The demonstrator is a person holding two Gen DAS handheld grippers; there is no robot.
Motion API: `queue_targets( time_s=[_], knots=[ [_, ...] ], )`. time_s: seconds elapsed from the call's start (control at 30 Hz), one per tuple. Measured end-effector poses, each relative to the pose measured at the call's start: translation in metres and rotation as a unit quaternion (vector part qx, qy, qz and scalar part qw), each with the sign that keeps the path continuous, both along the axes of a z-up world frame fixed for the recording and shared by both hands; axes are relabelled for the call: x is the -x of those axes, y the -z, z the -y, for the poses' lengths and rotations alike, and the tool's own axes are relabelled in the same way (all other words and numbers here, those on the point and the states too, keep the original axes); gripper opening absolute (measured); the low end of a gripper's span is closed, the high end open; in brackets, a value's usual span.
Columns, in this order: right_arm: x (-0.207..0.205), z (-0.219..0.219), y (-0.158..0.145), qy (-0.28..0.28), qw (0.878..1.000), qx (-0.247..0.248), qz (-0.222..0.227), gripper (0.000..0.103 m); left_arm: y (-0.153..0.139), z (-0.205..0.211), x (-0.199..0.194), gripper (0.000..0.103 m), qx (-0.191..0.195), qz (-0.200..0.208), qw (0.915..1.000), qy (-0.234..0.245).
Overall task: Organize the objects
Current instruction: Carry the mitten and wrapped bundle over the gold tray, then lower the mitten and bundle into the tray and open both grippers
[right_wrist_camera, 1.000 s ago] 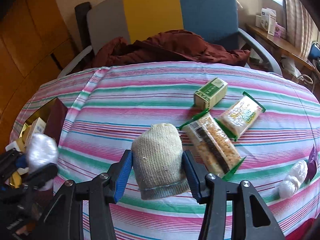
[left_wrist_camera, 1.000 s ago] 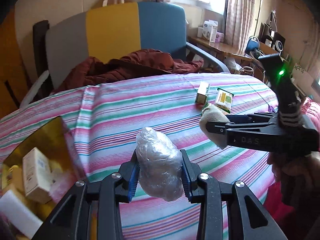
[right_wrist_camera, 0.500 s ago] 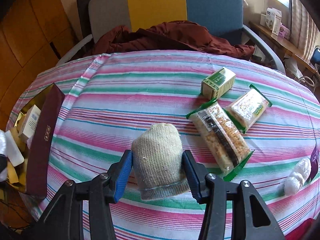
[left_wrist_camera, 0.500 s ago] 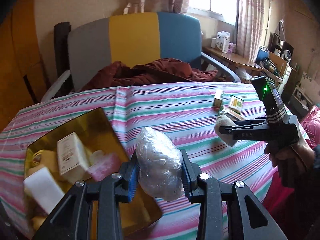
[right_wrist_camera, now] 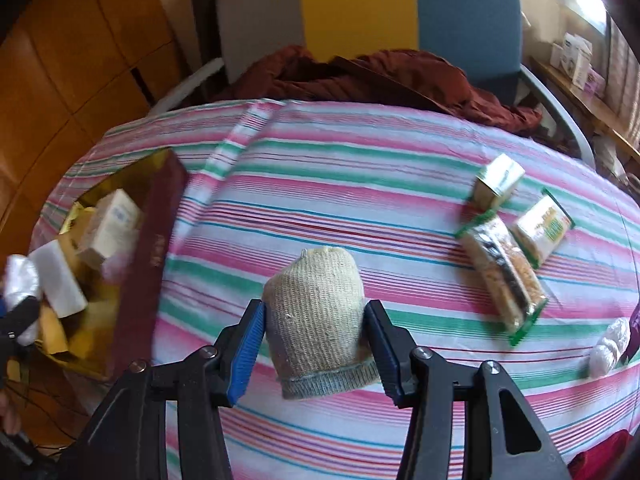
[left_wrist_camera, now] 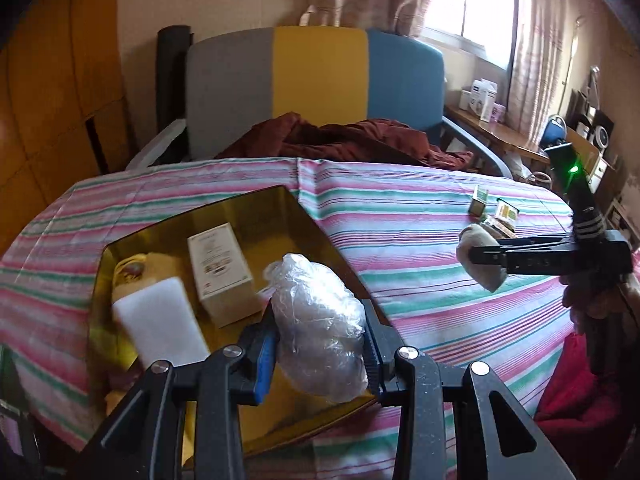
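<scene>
My left gripper [left_wrist_camera: 320, 344] is shut on a crumpled clear plastic bundle [left_wrist_camera: 320, 324] and holds it above the right edge of a gold-lined box [left_wrist_camera: 256, 208] with a maroon outer wall [right_wrist_camera: 148, 264]. The box holds a cream carton [left_wrist_camera: 220, 268], a white foam block [left_wrist_camera: 160, 328] and yellow items. My right gripper [right_wrist_camera: 316, 324] is shut on a rolled beige knit sock [right_wrist_camera: 316, 312] above the striped tablecloth [right_wrist_camera: 360, 184]; it also shows in the left wrist view [left_wrist_camera: 480, 260], off to the right of the box.
On the right of the table lie a small green carton [right_wrist_camera: 498, 178], two snack packets [right_wrist_camera: 502, 276] [right_wrist_camera: 542, 228] and another clear plastic bundle [right_wrist_camera: 608, 346]. A grey, yellow and blue chair [left_wrist_camera: 316, 88] with a maroon jacket [left_wrist_camera: 340, 140] stands behind the table.
My left gripper has swung left with the plastic bundle until it hangs over the gold box. My right gripper has drifted left with the sock, bringing the box into its view.
</scene>
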State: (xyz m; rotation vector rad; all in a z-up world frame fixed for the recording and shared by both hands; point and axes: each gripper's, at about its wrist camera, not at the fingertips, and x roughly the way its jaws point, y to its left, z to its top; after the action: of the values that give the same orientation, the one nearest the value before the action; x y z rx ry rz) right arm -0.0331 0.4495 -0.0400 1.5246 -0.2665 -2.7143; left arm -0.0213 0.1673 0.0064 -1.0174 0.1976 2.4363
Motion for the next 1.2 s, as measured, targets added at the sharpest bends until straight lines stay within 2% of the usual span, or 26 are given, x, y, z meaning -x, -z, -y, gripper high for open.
queue_targets(
  time_s=[0.2,0.43,0.63,0.9,1.2],
  knots=[
    [-0.003,0.047,-0.023,-0.037,0.999,0.021,-0.027,0.051,0.006,0.037,0.002,0.037,-0.013,0.011,0.9994,-0.030],
    [-0.006,0.111,-0.044,-0.093,0.992,0.063,-0.056,0.051,0.010,0.094,0.000,0.037,-0.025,0.020,0.9959,-0.085],
    [-0.003,0.168,-0.043,-0.144,0.984,0.089,-0.057,0.051,0.015,0.130,-0.004,0.037,-0.037,0.030,0.9914,-0.122],
    [-0.002,0.204,-0.027,-0.168,0.980,0.095,-0.038,0.051,0.015,0.124,-0.013,0.037,-0.032,0.024,0.9931,-0.111],
    [0.002,0.202,-0.020,-0.159,0.982,0.094,-0.033,0.051,0.018,0.113,-0.013,0.038,-0.027,0.027,0.9950,-0.093]
  ],
)
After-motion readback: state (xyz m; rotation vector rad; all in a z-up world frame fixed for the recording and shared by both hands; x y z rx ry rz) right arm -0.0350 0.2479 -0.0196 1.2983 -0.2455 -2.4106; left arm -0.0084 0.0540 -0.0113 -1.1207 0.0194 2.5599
